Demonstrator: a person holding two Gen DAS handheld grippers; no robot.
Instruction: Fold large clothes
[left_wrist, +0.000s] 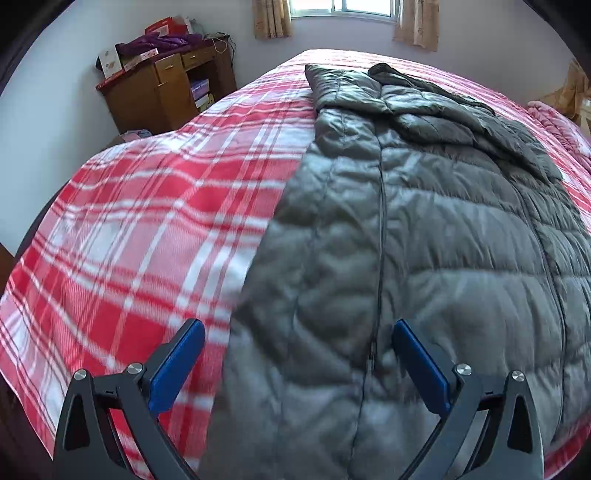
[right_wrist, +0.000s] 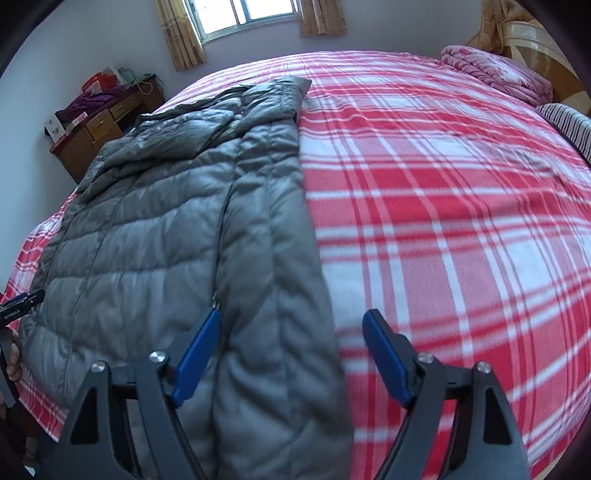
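The grey puffer jacket (left_wrist: 424, 229) lies flat on the red plaid bedspread (left_wrist: 155, 206), sleeves folded across its far end; the left gripper (left_wrist: 298, 334) and right gripper (right_wrist: 291, 325) hover spread wide over its near hem, one above each side edge

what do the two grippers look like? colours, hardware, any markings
Both match: the left gripper and right gripper have flat blue fingers on matte black, triangular-cutout linkage arms with round silver pivot bolts. No cables visible. In the right wrist view, part of the left unit shows at the frame edge: black with small white lettering, too small to read.
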